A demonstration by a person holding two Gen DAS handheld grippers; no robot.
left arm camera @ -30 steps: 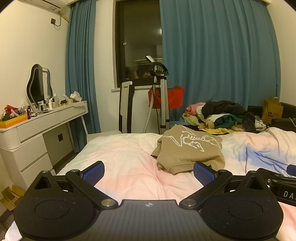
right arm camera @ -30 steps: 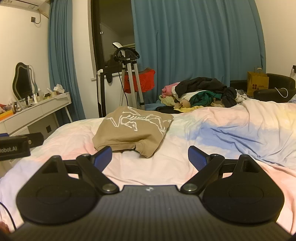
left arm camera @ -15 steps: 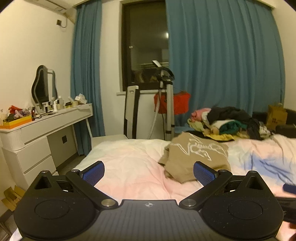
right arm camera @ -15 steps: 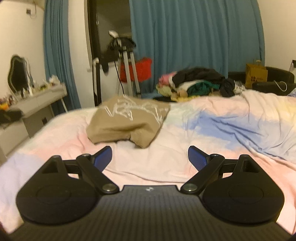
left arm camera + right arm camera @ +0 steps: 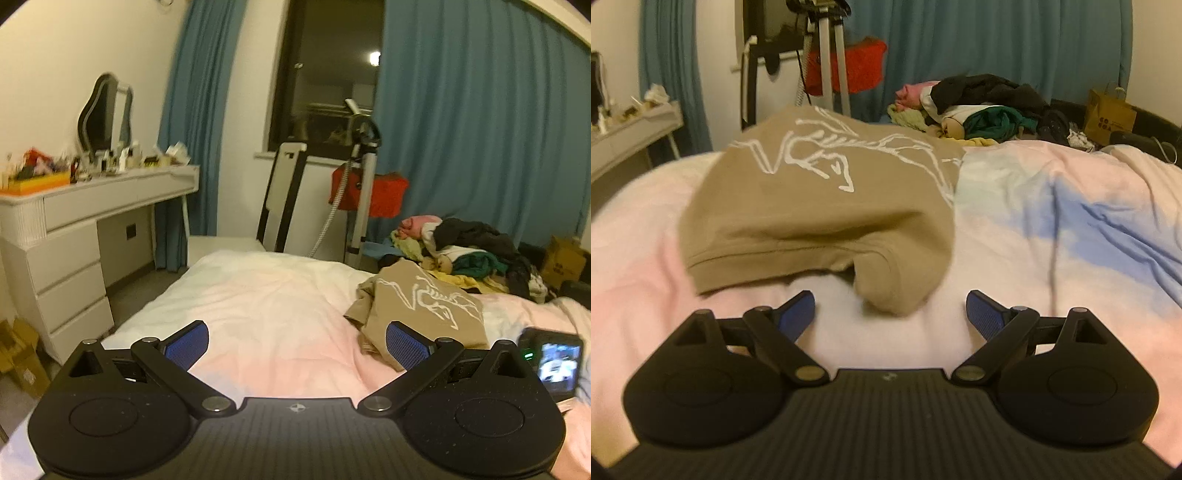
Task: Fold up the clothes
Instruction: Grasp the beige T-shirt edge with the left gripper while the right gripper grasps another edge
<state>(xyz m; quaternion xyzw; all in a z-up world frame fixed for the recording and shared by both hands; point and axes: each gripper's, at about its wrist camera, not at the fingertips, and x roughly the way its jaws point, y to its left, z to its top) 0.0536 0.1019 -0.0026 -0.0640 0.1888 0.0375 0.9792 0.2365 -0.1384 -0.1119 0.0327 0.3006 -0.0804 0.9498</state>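
Presently my right gripper [image 5: 890, 308] hangs low, jaws spread, empty, just short of the crumpled tan cotton shirt with white print [image 5: 820, 206] on the pastel-quilted bed [image 5: 1052, 229], likely lining up its hem. My left gripper [image 5: 295, 341], jaws likewise spread, hangs aside.

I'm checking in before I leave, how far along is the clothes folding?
Barely started. Nothing looks folded: the tan shirt lies crumpled on the bed. In hand: nothing, though the right gripper, jaws open, is near its hem; the left gripper is open too. The clothes pile is left.
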